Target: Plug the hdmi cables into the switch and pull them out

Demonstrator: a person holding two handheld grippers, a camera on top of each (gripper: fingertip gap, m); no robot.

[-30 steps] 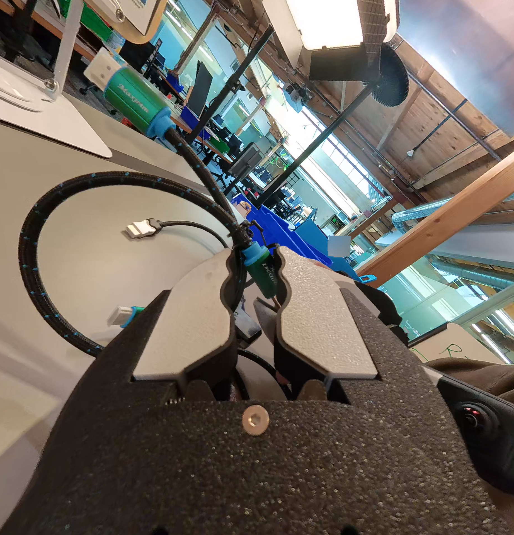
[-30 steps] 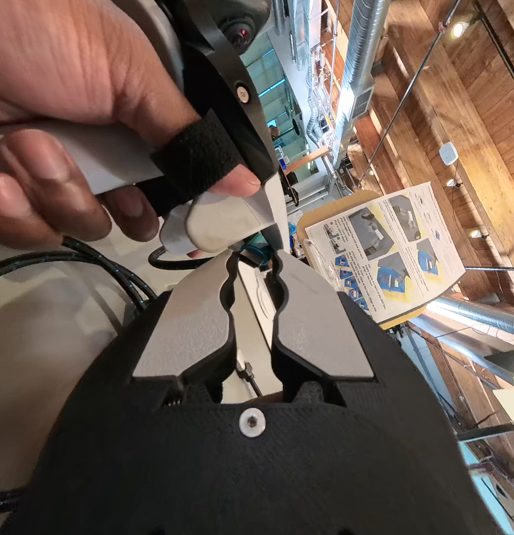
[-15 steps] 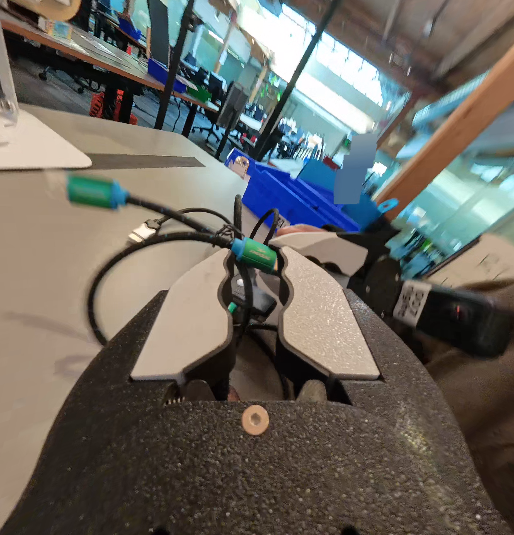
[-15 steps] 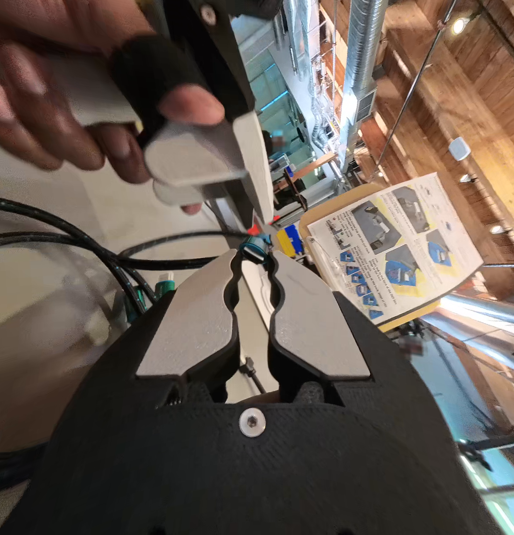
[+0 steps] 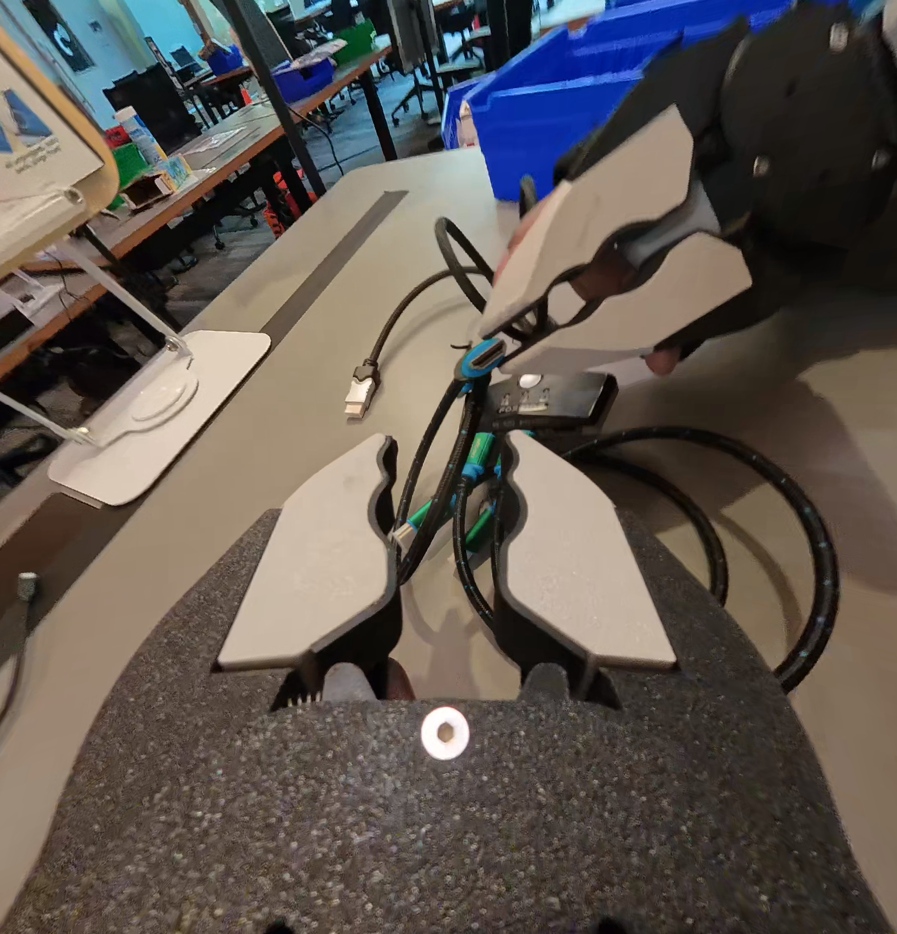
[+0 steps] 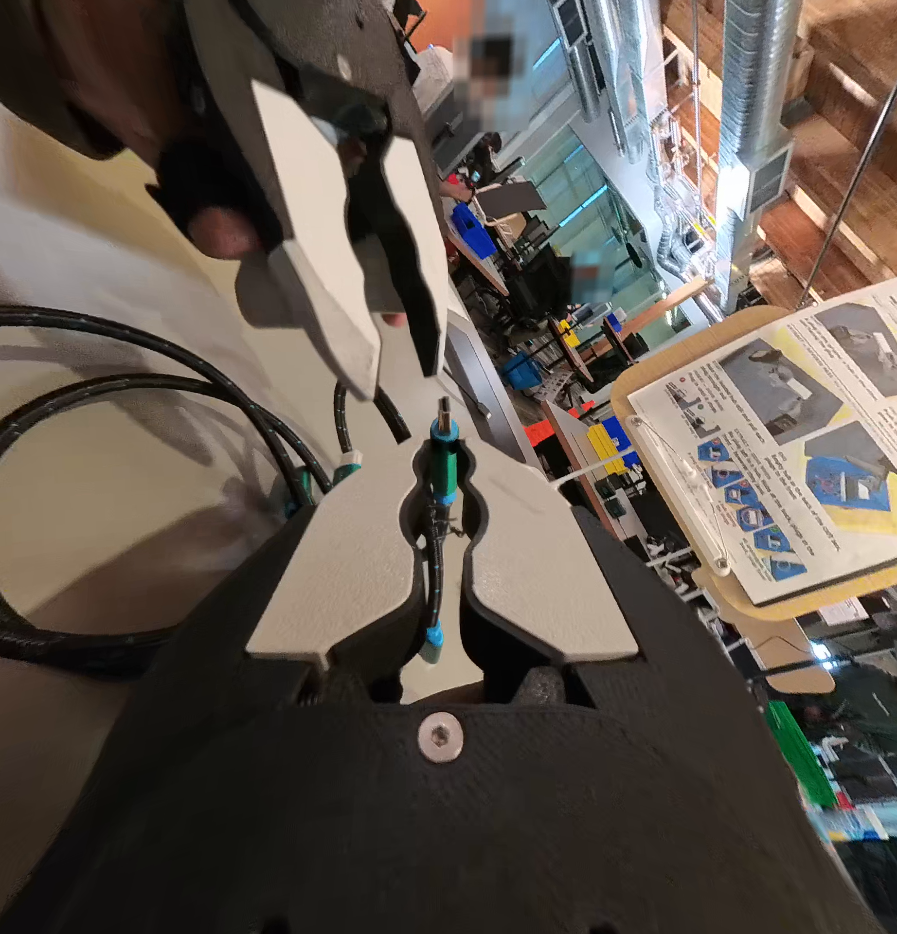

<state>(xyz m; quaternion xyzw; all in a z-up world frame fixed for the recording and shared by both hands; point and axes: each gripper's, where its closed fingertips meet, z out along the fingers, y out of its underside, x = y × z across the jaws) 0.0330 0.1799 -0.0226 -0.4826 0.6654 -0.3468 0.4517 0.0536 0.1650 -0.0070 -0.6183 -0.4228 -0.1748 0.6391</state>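
My right gripper [image 6: 442, 447] is shut on a green cable plug with blue ends [image 6: 444, 475]; its metal tip sticks out past the fingertips. In the left wrist view the right gripper [image 5: 492, 348] holds that plug [image 5: 479, 360] just above a small black box [image 5: 547, 399] on the table. My left gripper [image 5: 449, 442] is open. Black braided cables and other green plugs [image 5: 479, 455] lie on the table below the gap, and neither pad presses on them. The left gripper [image 6: 398, 376] also shows open in the right wrist view, just beyond the plug's tip.
A thin black cable with a silver plug [image 5: 360, 397] lies on the grey table [image 5: 234, 455]. A braided cable loop [image 5: 810, 530] lies at right. A white stand base [image 5: 158, 404] stands at left, blue bins [image 5: 547, 101] at the back. A picture sheet on a board [image 6: 790, 455] stands at right. Left and right tips are no more than a few centimetres apart.
My left gripper opened and let go of the green plug it held. My right gripper closed on that plug. The left view swung down toward the table.
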